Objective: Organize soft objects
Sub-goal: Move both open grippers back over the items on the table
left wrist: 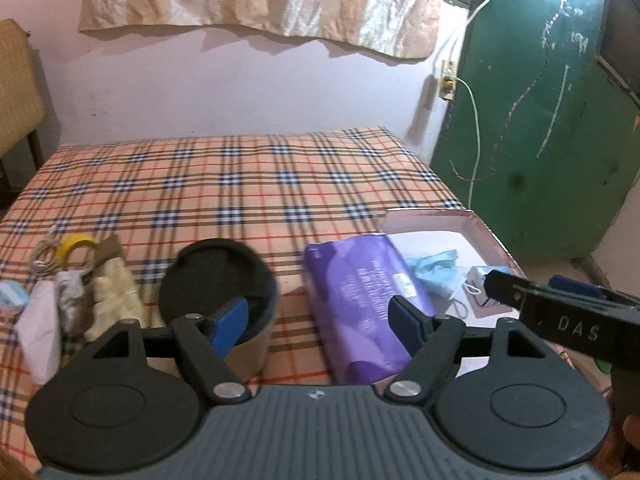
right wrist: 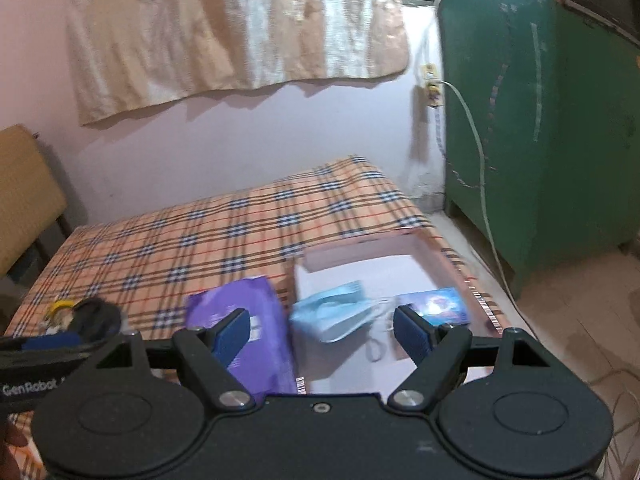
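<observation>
**Box partly filled, loose pile still waiting on the bed**

The shallow pink box (right wrist: pixel 436 248) sits on the bed's right edge, at about one o'clock from the right claw (right wrist: pixel 322 330). Inside it lie a blue face mask (right wrist: pixel 334 314) and a small printed packet (right wrist: pixel 434 306). The purple soft pack (left wrist: pixel 360 304) lies on the plaid bedspread (left wrist: pixel 240 184) just outside the box's left wall, touching or nearly so; it looks like the next candidate to go in.

Judging by this, the sorting is under way but well short of done. At nine o'clock from the left claw (left wrist: pixel 324 320) a cluster remains: a cream plush piece (left wrist: pixel 114 292), pale folded cloths (left wrist: pixel 42 320), a yellow tape roll (left wrist: pixel 74 246) and a coiled cord (left wrist: pixel 44 258). A black round container (left wrist: pixel 218 276) stands just behind the left claw's left finger.

Both claws stand apart with nothing between their pads; the left one's jaws are at their last bit of opening.

Little blocks the way. The black container crowds the route to the left pile, and the two claws sit close together.
</observation>
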